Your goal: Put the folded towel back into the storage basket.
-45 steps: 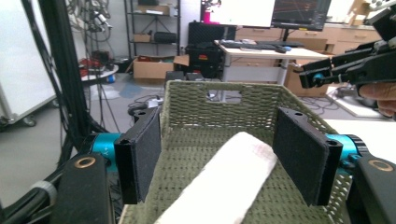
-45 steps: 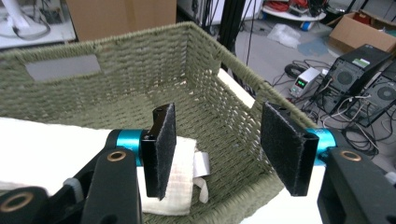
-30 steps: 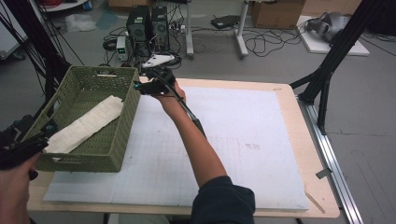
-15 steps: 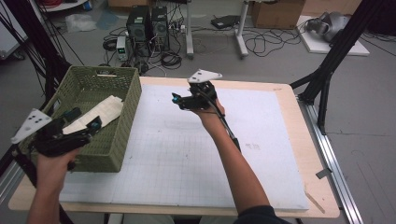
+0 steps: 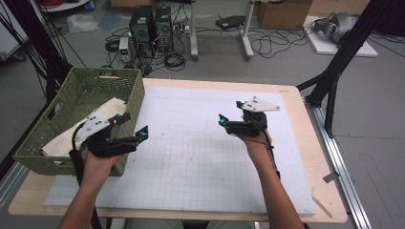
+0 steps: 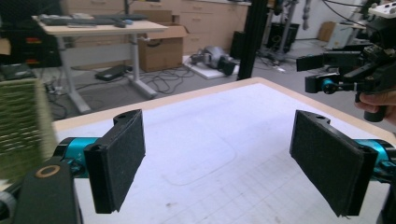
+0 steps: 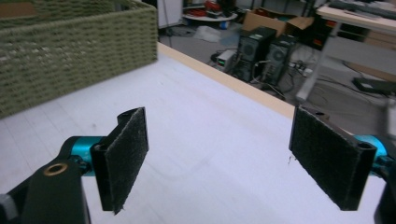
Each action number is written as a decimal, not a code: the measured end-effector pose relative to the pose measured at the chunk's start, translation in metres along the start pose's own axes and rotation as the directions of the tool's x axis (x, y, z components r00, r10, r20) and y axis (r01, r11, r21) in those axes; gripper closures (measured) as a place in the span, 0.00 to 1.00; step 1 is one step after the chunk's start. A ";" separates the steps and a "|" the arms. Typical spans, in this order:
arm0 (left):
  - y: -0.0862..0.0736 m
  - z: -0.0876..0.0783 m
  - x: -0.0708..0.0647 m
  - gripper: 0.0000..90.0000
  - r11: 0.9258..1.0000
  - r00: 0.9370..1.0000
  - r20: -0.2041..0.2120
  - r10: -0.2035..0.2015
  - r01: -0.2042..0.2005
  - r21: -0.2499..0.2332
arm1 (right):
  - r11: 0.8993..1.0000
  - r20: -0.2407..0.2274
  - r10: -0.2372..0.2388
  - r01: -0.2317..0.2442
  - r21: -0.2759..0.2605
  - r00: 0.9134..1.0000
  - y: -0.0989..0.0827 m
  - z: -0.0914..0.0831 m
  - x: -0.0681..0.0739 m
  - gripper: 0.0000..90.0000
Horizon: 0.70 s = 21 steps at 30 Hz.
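Observation:
A green woven basket (image 5: 95, 90) stands at the table's left end, with a folded white cloth (image 5: 69, 138) lying inside it. My left gripper (image 5: 135, 125) hovers at the basket's near right corner and points right over the white mat (image 5: 191, 157). Its jaws have just been opening; they stand wide with nothing between them (image 6: 219, 172). My right gripper (image 5: 229, 114) is held over the mat's right half, pointing left toward the basket (image 7: 70, 42). Its jaws have also just been opening and are empty (image 7: 224, 163). The left gripper view shows the right gripper (image 6: 327, 74) at the far right.
The mat covers most of the wooden table (image 5: 305, 119). Computer towers (image 5: 153, 24) and cables lie on the floor beyond the far edge. A black frame leg (image 5: 334, 81) stands off the table's right side.
The right gripper has left the basket's far right rim and moved right over the mat. The left gripper has travelled from the basket's near left end to its near right corner. Both jaws opened wider.

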<state>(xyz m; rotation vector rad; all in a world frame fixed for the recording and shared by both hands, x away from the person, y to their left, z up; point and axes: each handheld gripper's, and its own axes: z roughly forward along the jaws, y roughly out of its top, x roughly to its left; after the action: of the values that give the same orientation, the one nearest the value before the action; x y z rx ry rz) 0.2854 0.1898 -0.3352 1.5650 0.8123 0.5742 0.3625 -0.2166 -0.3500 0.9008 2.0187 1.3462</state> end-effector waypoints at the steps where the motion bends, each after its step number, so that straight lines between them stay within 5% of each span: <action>1: -0.001 0.003 -0.003 0.21 1.000 1.000 0.010 -0.002 0.002 -0.005 | 1.000 0.011 0.000 0.000 0.000 1.000 -0.004 -0.006 -0.002 0.19; 6: -0.008 0.022 -0.014 0.21 1.000 0.999 0.050 -0.013 0.013 -0.004 | 0.999 0.053 0.048 -0.049 0.019 0.997 -0.030 -0.039 -0.013 0.12; 14: -0.028 0.052 -0.030 0.21 0.999 0.995 0.097 0.003 -0.007 0.041 | 0.998 0.092 0.061 -0.064 0.026 0.994 -0.070 -0.080 -0.020 0.12; 21: -0.041 0.066 -0.039 0.21 0.997 0.993 0.110 0.034 -0.041 0.068 | 0.994 0.113 0.096 -0.102 0.040 0.989 -0.096 -0.096 -0.026 0.12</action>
<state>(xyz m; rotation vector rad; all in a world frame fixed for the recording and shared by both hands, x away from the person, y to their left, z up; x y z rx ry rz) 0.3033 0.1192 -0.3827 1.6642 0.7285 0.4872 0.2854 -0.3172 -0.4044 1.0854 1.9495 1.2767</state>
